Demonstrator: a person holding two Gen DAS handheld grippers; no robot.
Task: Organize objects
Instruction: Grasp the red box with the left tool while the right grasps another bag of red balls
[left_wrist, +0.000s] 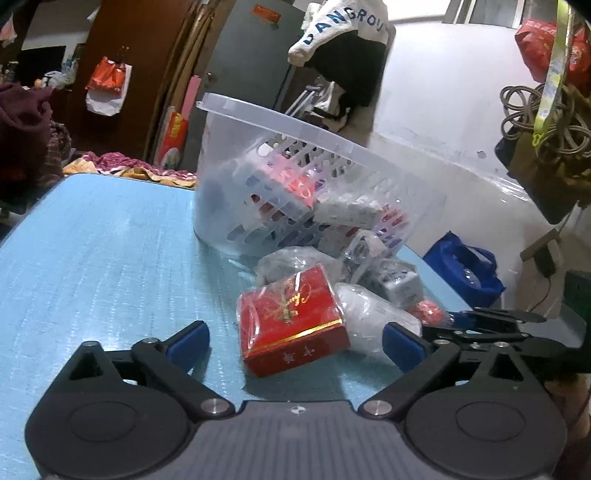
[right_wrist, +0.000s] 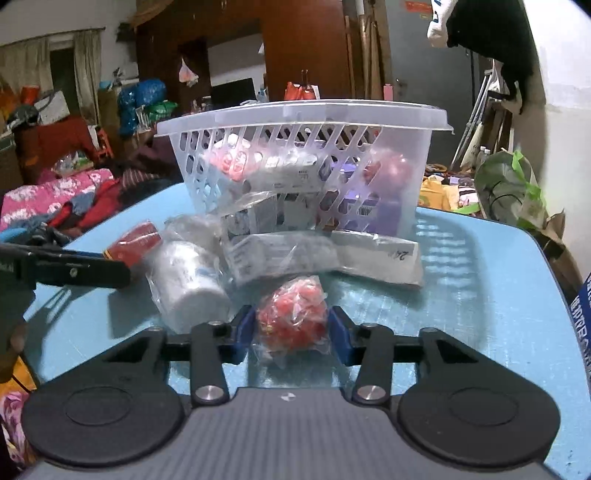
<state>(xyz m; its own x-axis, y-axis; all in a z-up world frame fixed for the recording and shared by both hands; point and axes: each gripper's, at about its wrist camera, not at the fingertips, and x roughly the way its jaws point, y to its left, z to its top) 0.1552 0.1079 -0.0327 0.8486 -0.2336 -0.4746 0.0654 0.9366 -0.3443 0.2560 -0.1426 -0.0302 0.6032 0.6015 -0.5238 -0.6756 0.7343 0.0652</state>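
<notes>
A red gift box (left_wrist: 291, 314) in clear wrap lies on the blue table (left_wrist: 92, 240), between the wide-apart fingers of my left gripper (left_wrist: 295, 343), which is open and does not touch it. My right gripper (right_wrist: 291, 332) is shut on a small clear bag of red pieces (right_wrist: 291, 314), with both blue pads pressed against its sides. A clear slotted basket (right_wrist: 295, 110) with several packs inside stands behind. A wrapped white bottle (right_wrist: 188, 284) and white boxes (right_wrist: 280, 254) lie in front of the basket.
The basket (left_wrist: 258, 122) leans in the left wrist view, with wrapped packs spilled at its foot. The left gripper (right_wrist: 74, 267) shows at the left of the right wrist view. A blue bag (left_wrist: 465, 266) sits beyond the table's right edge. Clothes and clutter surround the table.
</notes>
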